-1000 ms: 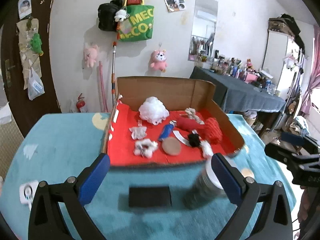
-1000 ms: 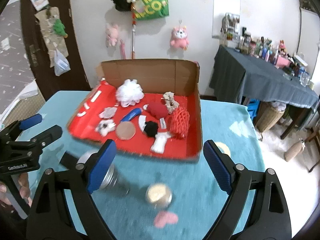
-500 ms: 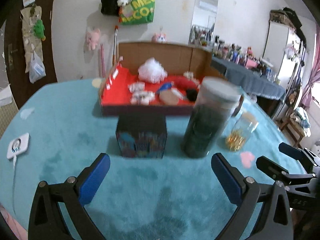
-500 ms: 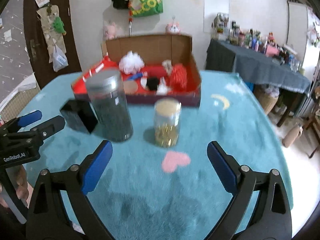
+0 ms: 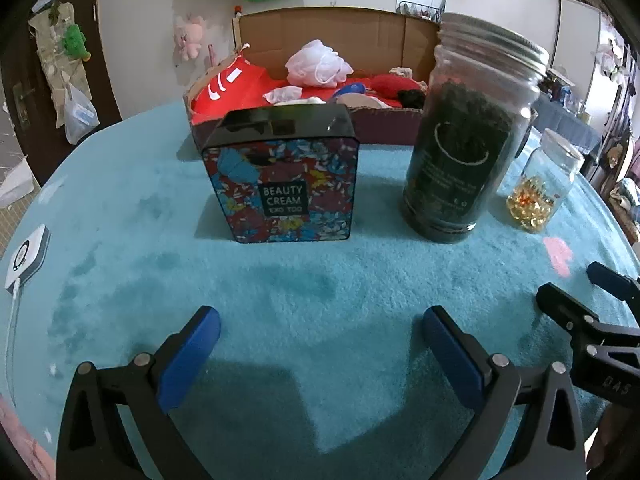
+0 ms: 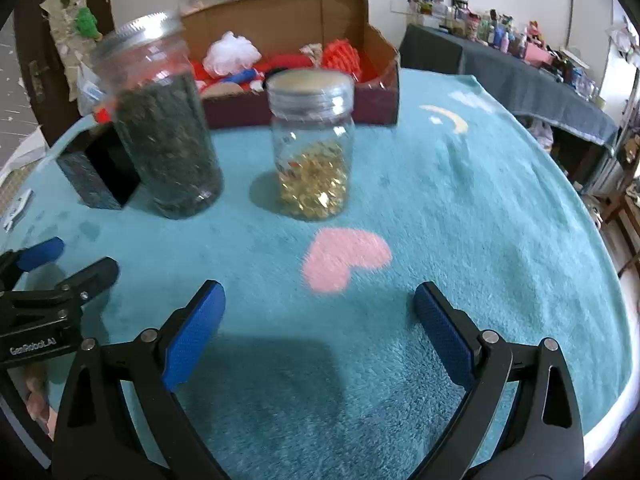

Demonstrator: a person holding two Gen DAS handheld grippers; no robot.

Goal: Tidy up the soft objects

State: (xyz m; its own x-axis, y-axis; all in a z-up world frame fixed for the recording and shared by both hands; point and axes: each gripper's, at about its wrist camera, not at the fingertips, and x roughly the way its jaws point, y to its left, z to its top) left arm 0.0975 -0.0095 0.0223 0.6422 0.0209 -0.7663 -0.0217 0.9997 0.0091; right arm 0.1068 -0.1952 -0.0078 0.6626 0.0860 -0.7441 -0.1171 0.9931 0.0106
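Your left gripper [image 5: 320, 334] and right gripper [image 6: 318, 308] both gape wide, holding nothing, low over the teal cloth [image 5: 120, 240], facing the jars and cardboard box [image 5: 340, 28].

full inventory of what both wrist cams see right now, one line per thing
cardboard box: 1, brown, red lining, back of table
white mesh pouf: 1, white, in box
red net ball: 1, red, right end of box
beauty cream tin: 1, floral with black lid, in front of box
tall jar: 1, clear, dark contents, right of tin
small jar: 1, clear, golden capsules, right of tall jar
table cover: 1, teal
pink heart: 1, on cover
left tongs: 1, black and blue, open
right tongs: 1, black and blue, open
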